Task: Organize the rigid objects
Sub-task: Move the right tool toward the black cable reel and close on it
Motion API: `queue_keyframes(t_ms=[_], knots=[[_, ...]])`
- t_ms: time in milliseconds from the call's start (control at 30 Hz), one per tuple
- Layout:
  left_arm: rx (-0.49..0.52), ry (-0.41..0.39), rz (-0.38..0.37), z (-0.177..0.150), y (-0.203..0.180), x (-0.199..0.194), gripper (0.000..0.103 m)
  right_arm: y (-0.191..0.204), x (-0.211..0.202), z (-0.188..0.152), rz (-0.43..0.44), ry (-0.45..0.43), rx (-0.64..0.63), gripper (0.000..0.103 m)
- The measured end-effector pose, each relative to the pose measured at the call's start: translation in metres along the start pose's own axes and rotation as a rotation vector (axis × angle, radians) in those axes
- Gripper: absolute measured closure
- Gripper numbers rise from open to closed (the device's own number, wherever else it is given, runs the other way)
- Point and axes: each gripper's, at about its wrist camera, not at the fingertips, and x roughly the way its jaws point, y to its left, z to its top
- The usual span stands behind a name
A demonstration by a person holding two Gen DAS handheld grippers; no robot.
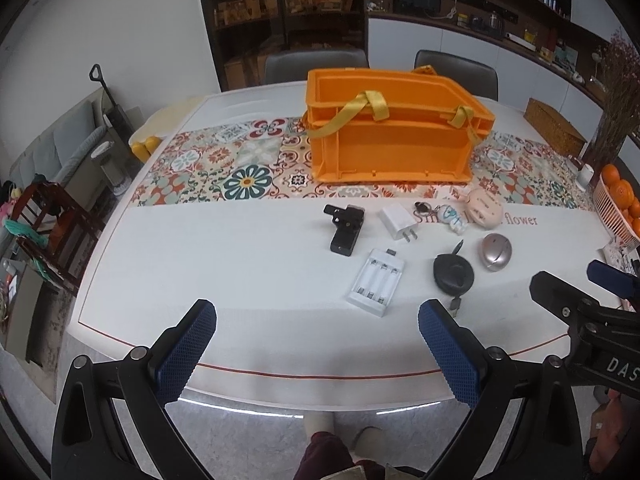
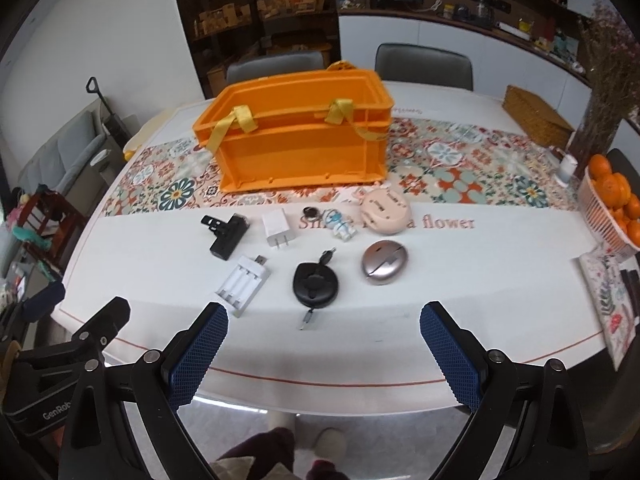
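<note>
White surface point(image 2: 400, 312) carries small rigid items laid in rows before the orange crate point(image 2: 300, 136), presumably the destination, on the patterned runner. Left gripper point(image 1: 316, 344) and right gripper point(image 2: 324, 348) hover at the near edge, fingers apart, empty.

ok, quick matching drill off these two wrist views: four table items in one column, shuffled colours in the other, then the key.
Items:
1. crate
2. battery charger
3. cable reel
4. computer mouse

Colours:
A. silver-pink
B. orange
C. black
D. white

Pairs: 1-B, 2-D, 3-C, 4-A
</note>
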Motion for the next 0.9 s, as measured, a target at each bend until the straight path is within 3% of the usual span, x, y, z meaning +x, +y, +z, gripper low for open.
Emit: queue_keyframes(t_ms=[567, 900], knots=[[-0.010, 0.092, -0.014, 0.009, 0.004, 0.076, 0.000, 0.010, 0.081, 0.009, 0.010, 0.071, 0.002, 0.006], [-0.015, 0.150, -0.033, 0.004, 0.003, 0.113, 0.000, 0.007, 0.123, 0.007, -0.021, 0.121, 0.023, 0.016]])
